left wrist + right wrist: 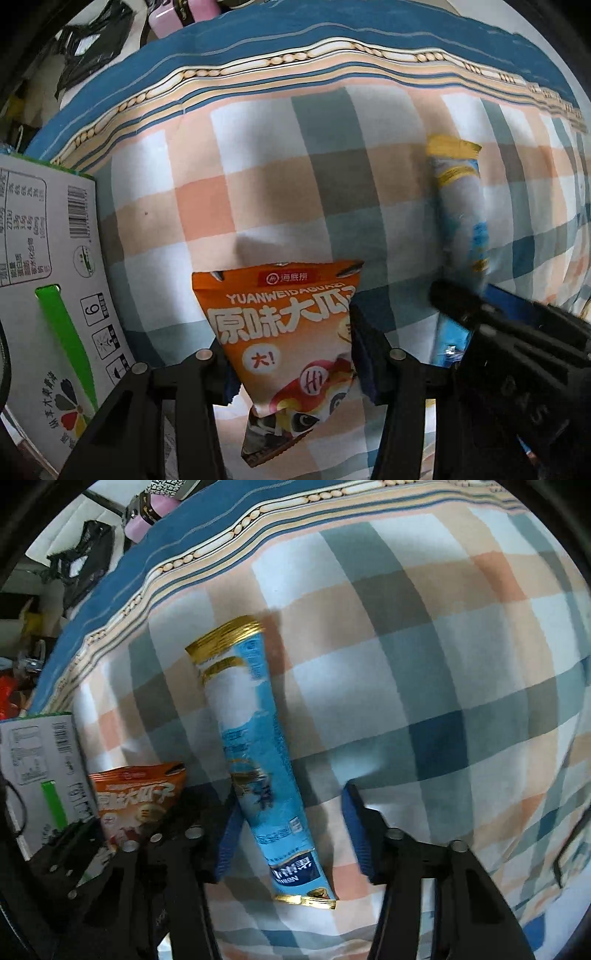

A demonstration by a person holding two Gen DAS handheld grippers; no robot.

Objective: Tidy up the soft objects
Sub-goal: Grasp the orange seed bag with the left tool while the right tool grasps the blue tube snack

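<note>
An orange snack bag point(291, 332) with white Chinese lettering sits between the fingers of my left gripper point(291, 354), which press its sides above the checked bedsheet point(258, 177). The bag also shows in the right wrist view point(136, 797). A long blue stick packet point(255, 760) with gold ends lies on the sheet between the fingers of my right gripper point(291, 834), which are spread wide and stand apart from it. The packet also shows in the left wrist view point(461, 210), with the right gripper's black body below it.
A white cardboard carton point(48, 280) with a green strap stands at the left, also in the right wrist view point(40, 771). A blue band point(332, 40) edges the sheet at the back. Dark bags and a pink object point(147, 520) lie beyond it.
</note>
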